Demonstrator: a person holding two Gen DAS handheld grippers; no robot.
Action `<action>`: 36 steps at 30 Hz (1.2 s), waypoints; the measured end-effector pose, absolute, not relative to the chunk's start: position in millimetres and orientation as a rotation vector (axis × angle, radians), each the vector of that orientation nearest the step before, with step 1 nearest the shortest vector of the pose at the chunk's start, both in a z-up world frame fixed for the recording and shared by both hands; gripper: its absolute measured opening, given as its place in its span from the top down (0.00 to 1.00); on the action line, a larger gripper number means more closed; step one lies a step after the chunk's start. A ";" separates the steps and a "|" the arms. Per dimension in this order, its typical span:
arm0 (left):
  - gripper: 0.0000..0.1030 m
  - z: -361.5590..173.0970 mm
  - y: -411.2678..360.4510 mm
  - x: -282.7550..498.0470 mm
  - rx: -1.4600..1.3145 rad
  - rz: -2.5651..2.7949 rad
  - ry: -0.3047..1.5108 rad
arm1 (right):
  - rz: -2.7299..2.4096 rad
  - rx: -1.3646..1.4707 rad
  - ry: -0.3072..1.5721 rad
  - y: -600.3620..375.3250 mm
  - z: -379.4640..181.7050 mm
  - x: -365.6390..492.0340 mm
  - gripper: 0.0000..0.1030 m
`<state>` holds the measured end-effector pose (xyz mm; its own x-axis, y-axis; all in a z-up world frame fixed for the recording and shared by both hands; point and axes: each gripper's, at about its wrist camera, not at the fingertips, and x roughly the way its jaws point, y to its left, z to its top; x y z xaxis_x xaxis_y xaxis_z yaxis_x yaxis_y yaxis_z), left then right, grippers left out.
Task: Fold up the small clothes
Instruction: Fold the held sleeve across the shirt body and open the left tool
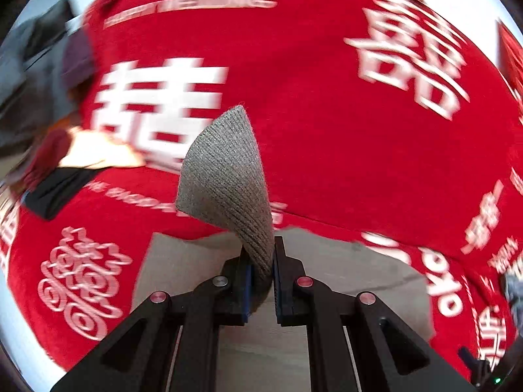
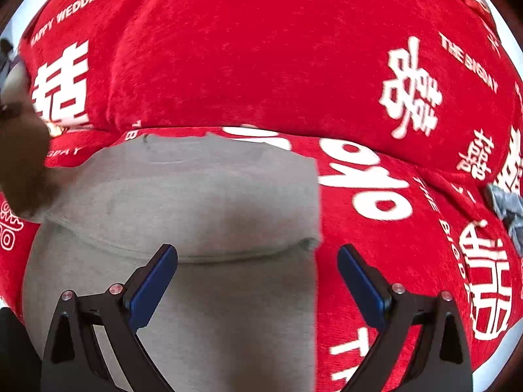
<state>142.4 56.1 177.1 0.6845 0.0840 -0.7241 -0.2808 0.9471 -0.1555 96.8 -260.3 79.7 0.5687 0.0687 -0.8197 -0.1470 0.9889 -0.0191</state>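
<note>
**A:** Red cover (image 1: 310, 75) with white wedding print is spread over everything here, looks more like a bed than a desk. Where's the actual clothing?

**B:** Two spots. The left claw (image 1: 261, 277) is clamped tight on a grey ribbed knit piece (image 1: 225, 170), could be a sock or a cuff, can't tell. It sticks up out of the jaws and curls over, clear of the cover. My guess is it's pinched by one end so the rest hangs free and can be laid out or doubled over.

**A:** And the right one?

**B:** The right claw (image 2: 258, 287) is wide open, nothing between the blue pads (image 2: 153, 287). It hangs over a light grey garment (image 2: 202, 196) lying flat on the cover, with a stitched hem running across just ahead of the tips. Probably lining up to grab that hem, but that's a guess.

**A:** Anything else around?

**B:** A blue-grey scrap of fabric (image 2: 505, 209) off at the right edge, and some dark blurry stuff (image 1: 42, 85) at far left I can't make out.
</note>
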 end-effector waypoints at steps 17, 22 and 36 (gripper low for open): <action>0.88 62.4 -139.1 195.6 -0.067 0.008 1.077 | 0.109 0.090 1.002 -320.6 38.7 99.9 0.04; 0.35 44.5 -133.0 198.4 -0.119 -0.079 1.201 | 0.136 0.103 1.006 -316.5 37.4 96.7 0.04; 0.20 76.1 -4.2 142.3 -0.182 0.084 1.053 | 0.292 0.270 0.990 -291.7 50.1 125.5 0.04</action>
<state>142.3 -4.2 76.1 0.4930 -0.0179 -0.8698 -0.1558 0.9818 -0.1085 125.5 -291.7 50.1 0.5162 0.3615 -0.7764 -0.1184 0.9280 0.3533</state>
